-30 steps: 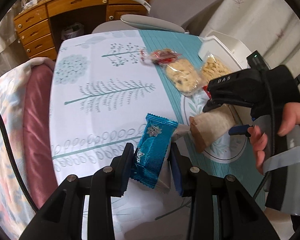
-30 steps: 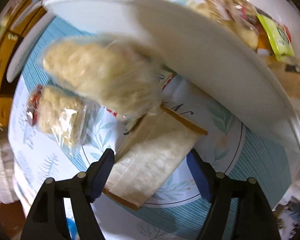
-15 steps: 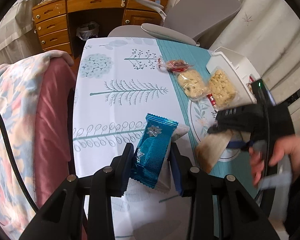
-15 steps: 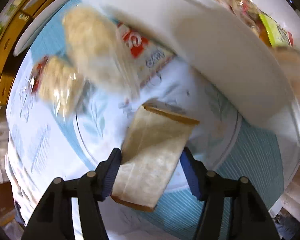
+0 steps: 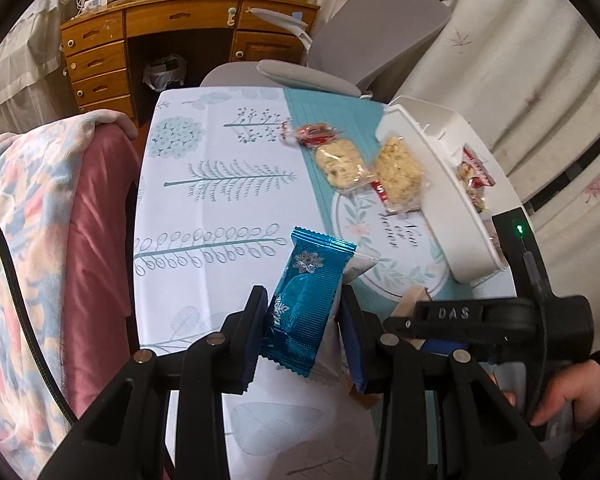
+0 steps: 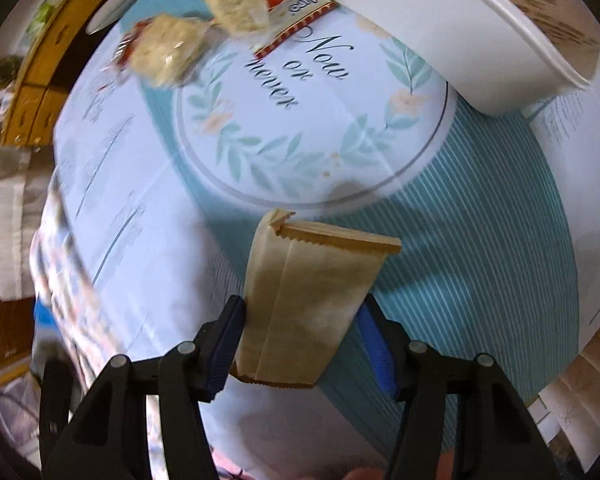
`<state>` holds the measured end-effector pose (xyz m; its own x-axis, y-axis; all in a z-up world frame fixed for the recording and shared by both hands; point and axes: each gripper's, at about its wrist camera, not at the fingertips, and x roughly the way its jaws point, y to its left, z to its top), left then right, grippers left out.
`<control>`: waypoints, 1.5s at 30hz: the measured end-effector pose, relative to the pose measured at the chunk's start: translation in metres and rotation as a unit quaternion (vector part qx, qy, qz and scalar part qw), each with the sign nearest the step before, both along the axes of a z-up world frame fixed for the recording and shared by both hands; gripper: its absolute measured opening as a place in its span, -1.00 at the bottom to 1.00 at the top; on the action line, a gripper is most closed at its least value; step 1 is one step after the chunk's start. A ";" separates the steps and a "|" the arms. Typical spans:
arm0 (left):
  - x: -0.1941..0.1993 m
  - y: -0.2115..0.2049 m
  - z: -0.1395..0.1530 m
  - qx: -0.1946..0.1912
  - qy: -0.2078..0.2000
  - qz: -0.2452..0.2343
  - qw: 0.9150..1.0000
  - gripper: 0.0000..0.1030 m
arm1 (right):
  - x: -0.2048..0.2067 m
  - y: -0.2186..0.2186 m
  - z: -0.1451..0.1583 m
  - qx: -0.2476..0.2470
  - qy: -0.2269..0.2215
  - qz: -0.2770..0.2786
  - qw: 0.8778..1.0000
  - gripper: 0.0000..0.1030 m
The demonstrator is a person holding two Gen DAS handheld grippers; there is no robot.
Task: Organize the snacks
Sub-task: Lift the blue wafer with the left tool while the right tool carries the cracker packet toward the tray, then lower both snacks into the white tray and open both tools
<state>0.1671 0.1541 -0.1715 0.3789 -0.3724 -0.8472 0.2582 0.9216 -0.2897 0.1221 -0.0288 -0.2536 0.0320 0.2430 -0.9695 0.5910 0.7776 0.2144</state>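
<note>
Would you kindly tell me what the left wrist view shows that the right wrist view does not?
Left only: the left tongs shut on a shiny blue snowflake-printed snack packet, and a grey office chair.
Right only: the right tongs gripping a tan paper snack pouch.
Both: the white plastic tray and clear-wrapped rice-crisp snacks.

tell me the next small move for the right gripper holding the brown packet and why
Probably carry the brown paper packet up and over the rim of the white tray. The right gripper has it clamped and off the tablecloth, and the tray already holds other snacks.
</note>
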 end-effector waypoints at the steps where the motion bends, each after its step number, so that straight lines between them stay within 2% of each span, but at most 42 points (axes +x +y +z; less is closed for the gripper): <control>1: -0.003 -0.002 0.003 0.000 -0.002 0.000 1.000 -0.34 | 0.001 0.000 0.004 0.002 -0.004 0.006 1.000 0.13; 7: -0.017 -0.017 0.025 -0.001 -0.018 0.001 1.000 -0.34 | -0.017 0.001 0.044 -0.013 -0.053 0.069 0.996 0.13; 8: -0.019 -0.021 0.029 0.000 -0.021 0.003 1.000 -0.34 | -0.020 -0.022 0.047 -0.015 -0.061 0.079 0.995 0.13; 12: -0.024 -0.038 0.045 -0.003 -0.030 0.008 1.000 -0.34 | -0.013 -0.038 0.057 -0.019 -0.092 0.111 0.989 0.13; 19: -0.028 -0.084 0.069 -0.011 -0.051 0.014 0.999 -0.34 | -0.004 -0.060 0.093 -0.039 -0.161 0.159 0.973 0.13; 26: -0.018 -0.144 0.086 -0.017 -0.070 0.022 0.997 -0.34 | -0.001 -0.107 0.127 -0.060 -0.214 0.198 0.955 0.14; 34: 0.002 -0.212 0.087 -0.031 -0.072 0.024 0.997 -0.34 | 0.013 -0.172 0.142 -0.069 -0.247 0.205 0.945 0.14; 40: 0.025 -0.264 0.083 -0.026 -0.071 0.021 0.997 -0.34 | 0.031 -0.222 0.141 -0.071 -0.254 0.191 0.946 0.14; 45: 0.044 -0.301 0.079 -0.018 -0.070 0.012 0.997 -0.33 | 0.040 -0.255 0.136 -0.045 -0.255 0.172 0.951 0.15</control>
